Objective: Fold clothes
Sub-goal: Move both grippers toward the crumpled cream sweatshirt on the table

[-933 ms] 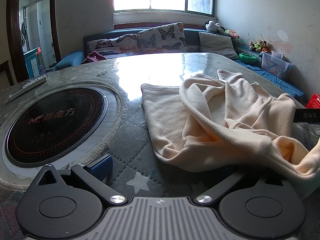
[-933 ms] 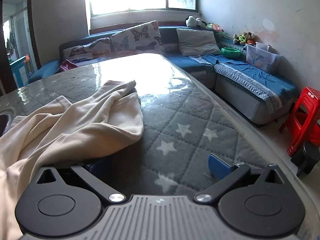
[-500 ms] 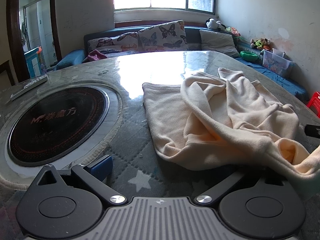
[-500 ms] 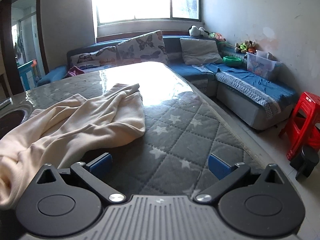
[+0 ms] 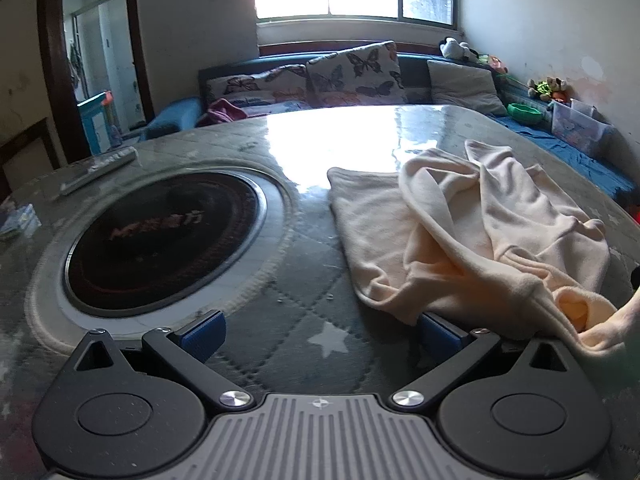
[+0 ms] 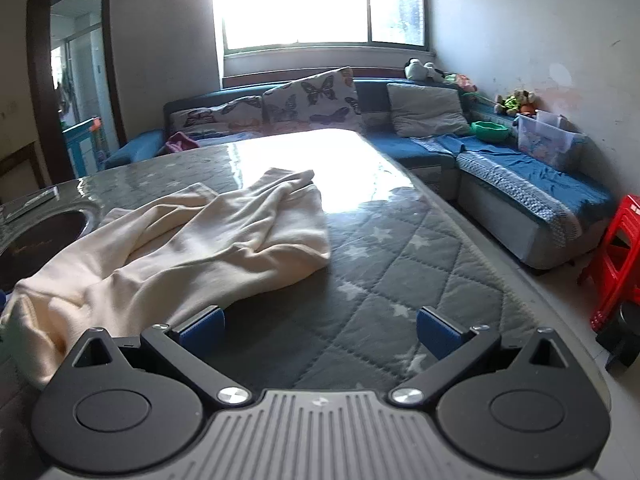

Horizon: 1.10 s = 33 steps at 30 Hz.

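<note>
The cream garment (image 5: 472,240) is lying rumpled, not flat, on the bench (image 6: 400,280) beside the round hob (image 5: 160,240). Both the left tongs (image 5: 320,330) and right tongs (image 6: 320,326) are hovering spread apart, gripping nothing. Any fold will want the cloth smoothed and pinched at an edge, not a bunched ridge.

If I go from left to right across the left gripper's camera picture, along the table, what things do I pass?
Small flat packet at the table edge → grey remote-like bar → round black cooktop set in the table → cream garment.
</note>
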### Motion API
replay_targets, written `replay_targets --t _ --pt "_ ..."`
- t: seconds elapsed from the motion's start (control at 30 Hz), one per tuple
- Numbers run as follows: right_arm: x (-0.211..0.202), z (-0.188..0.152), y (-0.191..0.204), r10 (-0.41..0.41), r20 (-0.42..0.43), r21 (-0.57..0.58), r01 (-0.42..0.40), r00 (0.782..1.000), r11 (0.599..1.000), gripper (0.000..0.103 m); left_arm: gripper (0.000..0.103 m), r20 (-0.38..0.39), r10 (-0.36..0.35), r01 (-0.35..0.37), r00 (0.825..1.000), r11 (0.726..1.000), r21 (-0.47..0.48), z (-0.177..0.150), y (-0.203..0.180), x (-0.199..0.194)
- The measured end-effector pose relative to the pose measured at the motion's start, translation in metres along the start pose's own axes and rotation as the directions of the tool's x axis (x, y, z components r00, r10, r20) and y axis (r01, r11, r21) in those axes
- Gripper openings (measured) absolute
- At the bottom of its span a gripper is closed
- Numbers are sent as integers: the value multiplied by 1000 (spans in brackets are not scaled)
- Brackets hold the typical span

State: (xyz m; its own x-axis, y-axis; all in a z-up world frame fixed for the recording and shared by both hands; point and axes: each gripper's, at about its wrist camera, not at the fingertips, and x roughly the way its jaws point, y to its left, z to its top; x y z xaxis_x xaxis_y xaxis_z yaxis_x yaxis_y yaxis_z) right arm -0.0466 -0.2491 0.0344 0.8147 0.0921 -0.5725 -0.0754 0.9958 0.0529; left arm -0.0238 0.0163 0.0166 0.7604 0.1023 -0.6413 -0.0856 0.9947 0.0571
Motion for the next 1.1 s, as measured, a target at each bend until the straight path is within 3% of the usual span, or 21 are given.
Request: replay_targets --t 0.53,1.1 --pt "-25 -15 39 123 -60 -112 -130 991 985 103 103 -25 17 -17 1000 1000 -17 -10 9 -27" --pt "-41 -30 62 161 -91 -164 -174 983 971 103 103 -43 -12 12 999 1000 2 -25 0 -44"
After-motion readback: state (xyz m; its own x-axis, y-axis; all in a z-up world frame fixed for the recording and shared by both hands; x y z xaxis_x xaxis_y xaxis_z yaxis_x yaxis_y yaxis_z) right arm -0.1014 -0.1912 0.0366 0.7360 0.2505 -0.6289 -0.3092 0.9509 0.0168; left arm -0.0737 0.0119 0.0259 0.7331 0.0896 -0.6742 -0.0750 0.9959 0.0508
